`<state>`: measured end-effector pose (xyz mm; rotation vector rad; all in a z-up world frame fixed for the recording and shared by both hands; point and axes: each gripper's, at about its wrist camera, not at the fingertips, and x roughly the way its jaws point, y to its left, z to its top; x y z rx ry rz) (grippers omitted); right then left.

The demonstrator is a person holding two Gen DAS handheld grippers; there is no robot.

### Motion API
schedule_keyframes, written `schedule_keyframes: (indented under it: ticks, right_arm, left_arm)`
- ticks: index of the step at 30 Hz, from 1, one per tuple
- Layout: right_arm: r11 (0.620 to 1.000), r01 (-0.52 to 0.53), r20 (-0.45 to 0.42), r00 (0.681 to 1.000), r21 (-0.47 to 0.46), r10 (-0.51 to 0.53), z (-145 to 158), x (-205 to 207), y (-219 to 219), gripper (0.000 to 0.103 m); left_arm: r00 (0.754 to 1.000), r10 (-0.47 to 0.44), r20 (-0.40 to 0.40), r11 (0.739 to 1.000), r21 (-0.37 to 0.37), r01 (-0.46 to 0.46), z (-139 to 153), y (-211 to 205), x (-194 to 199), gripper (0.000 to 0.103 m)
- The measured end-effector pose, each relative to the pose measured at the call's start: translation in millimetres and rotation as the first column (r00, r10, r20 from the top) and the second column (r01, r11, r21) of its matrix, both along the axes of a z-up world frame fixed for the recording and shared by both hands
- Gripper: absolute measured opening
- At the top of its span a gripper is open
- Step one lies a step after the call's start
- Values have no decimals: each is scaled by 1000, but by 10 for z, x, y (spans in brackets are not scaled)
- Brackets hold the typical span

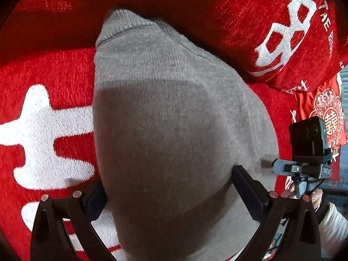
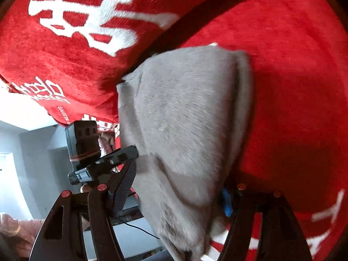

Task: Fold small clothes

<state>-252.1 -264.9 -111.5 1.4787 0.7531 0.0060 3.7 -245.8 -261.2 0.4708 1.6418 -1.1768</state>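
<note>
A small grey knit garment (image 1: 165,113) lies on a red cover with white characters (image 1: 47,130). It fills the middle of the left wrist view, its hemmed end pointing away. My left gripper (image 1: 169,187) stands wide open with the near end of the garment between its fingers; I cannot see the pads touch it. In the right wrist view the same garment (image 2: 187,119) hangs or drapes between the fingers of my right gripper (image 2: 176,187), which also stands open; its right finger is mostly hidden behind the cloth. The other gripper shows at each view's edge.
A red cushion with white lettering (image 1: 282,32) lies beyond the garment, also seen in the right wrist view (image 2: 71,43). The red cover (image 2: 293,87) spreads to the right. A pale room wall (image 2: 26,148) and a person's sleeve (image 1: 332,221) show at the edges.
</note>
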Motion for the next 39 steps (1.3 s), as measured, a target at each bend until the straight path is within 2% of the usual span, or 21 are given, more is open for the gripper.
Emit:
schedule_keyframes:
  ticks: [3, 4, 5, 6, 8, 10, 12, 18, 22, 26, 30, 34, 36, 38, 39]
  right_arm:
    - [999, 29, -7, 1000, 19, -29, -5, 129, 47, 69]
    - [999, 39, -20, 999, 29, -39, -2, 158, 72, 58]
    - [998, 42, -30, 999, 42, -41, -4, 184, 100, 35]
    - [998, 41, -34, 999, 50, -40, -4, 216, 125, 33]
    - [996, 61, -4, 998, 59, -61, 65, 217, 161, 31]
    - [994, 77, 31, 996, 81, -80, 143, 192, 199, 31]
    - [992, 87, 54, 994, 90, -92, 252, 237, 264, 31]
    - [994, 64, 110, 991, 83, -73, 650, 357, 544, 31]
    - [993, 55, 132, 989, 101, -68, 814, 509, 831, 31]
    - [991, 27, 141, 989, 134, -46, 810, 801, 1227, 31]
    - [986, -4, 122, 992, 166, -17, 644, 1183, 1625, 31]
    - [986, -28, 12, 1000, 161, 26, 401, 1443, 1886, 35]
    - [992, -45, -83, 995, 121, 55, 368, 1558, 1954, 44]
    - [997, -64, -122, 990, 54, 70, 482, 1590, 1954, 53]
    - [997, -72, -138, 988, 26, 75, 535, 1601, 1954, 53]
  left_arm:
    - [1000, -17, 10, 1000, 3, 17, 2, -10, 9, 103]
    - [999, -22, 23, 1000, 1, 22, 21, -4, 3, 98]
    - [999, -25, 35, 1000, 0, 25, 33, 4, 5, 89]
    - [998, -29, 47, 1000, -9, 30, 60, 23, 12, 85]
    - [999, -20, 41, 999, -34, 21, 107, 68, 61, 66]
    - [1000, -1, 21, 998, -64, 2, 191, 153, 147, 53]
    - [1000, 12, 1, 997, -80, -12, 261, 215, 193, 47]
    - [1000, 1, -12, 991, -136, -3, 603, 482, 284, 47]
    - [1000, 9, -14, 987, -158, -11, 835, 779, 406, 46]
    - [999, 27, 23, 991, -134, -23, 945, 1150, 547, 47]
    - [996, 51, 68, 995, -85, -45, 884, 1600, 738, 47]
    - [992, 90, 89, 996, -6, -90, 605, 2027, 949, 47]
    - [989, 106, 98, 994, 23, -109, 519, 2168, 1007, 47]
    - [990, 116, 86, 993, -7, -116, 560, 2288, 1036, 47]
    - [989, 116, 95, 993, -20, -114, 607, 2314, 1030, 47]
